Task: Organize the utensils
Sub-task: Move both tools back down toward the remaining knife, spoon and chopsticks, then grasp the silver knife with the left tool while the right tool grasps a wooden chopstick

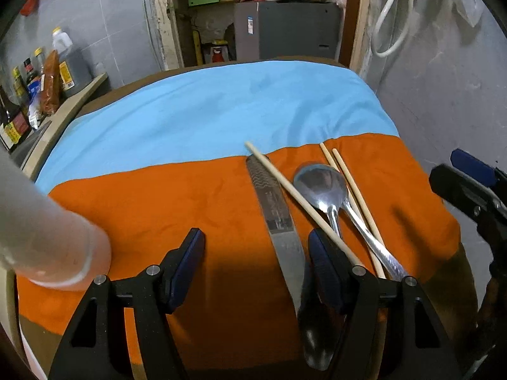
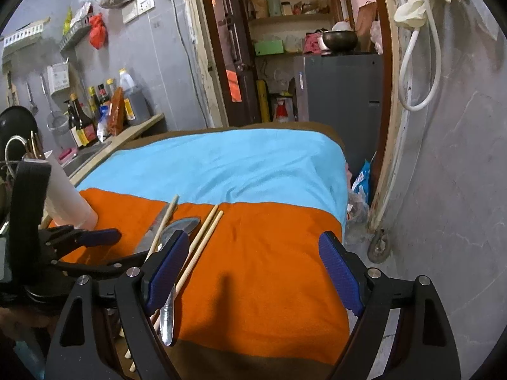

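Holder: white cylindrical holder [image 1: 47,237] stands at the left edge of the desk [image 1: 190,209] on the orange cloth; in the right wrist view its top already shows a few sticks, probably chopsticks, standing in it.
Left gripper: left gripper [image 1: 253,269] hovers low over the orange cloth, fingers [image 1: 187,266] spread wide with nothing between them; the right finger sits just over the knife's handle end.
Knife: knife [image 1: 272,215] lies flat, its patterned blade pointing away from the camera, just right of the gap between the fingers.
Loose chopstick: single chopstick [image 1: 301,202] lies slanted across the knife tip and toward the spoons.
Spoons: large spoon [image 1: 320,183] lies bowl up beside the knife; second spoon [image 1: 313,345] lies bowl toward the camera, partly under the left gripper.
Chopstick pair: two chopsticks [image 1: 351,186] lie side by side just right of the large spoon, touching its handle.
Right gripper: right gripper [image 2: 256,272] hangs over bare orange cloth, fingers [image 2: 340,272] wide apart and empty, with the chopstick pair by its left finger.
Progress: early to middle, by my judgement. Some sticks seem stowed in the holder, but the knife, both spoons and three chopsticks are not yet collected.
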A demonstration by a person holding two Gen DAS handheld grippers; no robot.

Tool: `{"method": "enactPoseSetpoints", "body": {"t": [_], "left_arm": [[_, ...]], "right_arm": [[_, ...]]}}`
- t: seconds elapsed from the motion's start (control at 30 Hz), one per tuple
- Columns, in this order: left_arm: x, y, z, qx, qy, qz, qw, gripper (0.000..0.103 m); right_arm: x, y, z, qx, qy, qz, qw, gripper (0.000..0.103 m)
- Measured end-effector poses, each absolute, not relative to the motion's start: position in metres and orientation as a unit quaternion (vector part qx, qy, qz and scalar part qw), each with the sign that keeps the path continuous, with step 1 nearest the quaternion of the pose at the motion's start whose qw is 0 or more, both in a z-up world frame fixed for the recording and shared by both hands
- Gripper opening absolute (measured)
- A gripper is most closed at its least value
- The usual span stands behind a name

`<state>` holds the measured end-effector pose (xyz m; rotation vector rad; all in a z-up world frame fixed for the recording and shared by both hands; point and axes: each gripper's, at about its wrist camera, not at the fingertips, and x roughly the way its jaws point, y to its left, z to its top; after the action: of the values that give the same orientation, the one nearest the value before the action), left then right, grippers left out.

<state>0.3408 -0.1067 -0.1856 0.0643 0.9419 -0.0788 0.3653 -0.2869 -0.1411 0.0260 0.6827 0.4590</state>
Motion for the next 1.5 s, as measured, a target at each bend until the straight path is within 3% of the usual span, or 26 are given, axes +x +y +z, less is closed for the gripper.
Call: {"method": "enactPoseSetpoints", "body": {"t": [0.1, 0.17, 0.23, 0.33, 0.43, 0.6, 0.7, 1.43, 1.5], "left_arm": [[0.349, -0.105, -0.187, 0.026, 0.458, -0.038, 0.888, 0.061], [0.353, -0.105, -0.186, 0.023, 0.458, -0.039, 0.888, 0.052], [0.358, -0.104, -0.184, 0.019, 0.458, -0.045, 0.888, 0.033], [0.358, -0.102, -0.181, 0.018, 0.459, -0.052, 0.887, 0.019], [0.354, -0.098, -0.180, 0.013, 0.462, -0.056, 0.885, 0.015], [0.341, -0.086, -0.177, -0.010, 0.467, -0.049, 0.883, 0.014], [0.329, -0.084, -0.174, -0.008, 0.466, -0.041, 0.884, 0.014], [0.305, -0.078, -0.175, -0.019, 0.499, -0.044, 0.865, 0.015], [0.306, -0.076, -0.175, -0.024, 0.501, -0.048, 0.864, 0.015]], "right_arm": [[0.367, -0.286, -0.143, 0.013, 0.339, 0.220, 0.915, 0.084], [0.368, -0.286, -0.144, 0.013, 0.343, 0.218, 0.914, 0.084], [0.371, -0.284, -0.146, 0.010, 0.351, 0.217, 0.911, 0.083], [0.376, -0.278, -0.149, 0.002, 0.365, 0.221, 0.904, 0.076], [0.381, -0.269, -0.152, -0.003, 0.381, 0.231, 0.896, 0.066], [0.391, -0.250, -0.157, -0.019, 0.404, 0.239, 0.883, 0.049], [0.395, -0.240, -0.163, -0.037, 0.422, 0.235, 0.875, 0.044], [0.374, -0.215, -0.166, -0.108, 0.467, 0.203, 0.854, 0.039], [0.373, -0.218, -0.165, -0.113, 0.472, 0.204, 0.850, 0.035]]}}
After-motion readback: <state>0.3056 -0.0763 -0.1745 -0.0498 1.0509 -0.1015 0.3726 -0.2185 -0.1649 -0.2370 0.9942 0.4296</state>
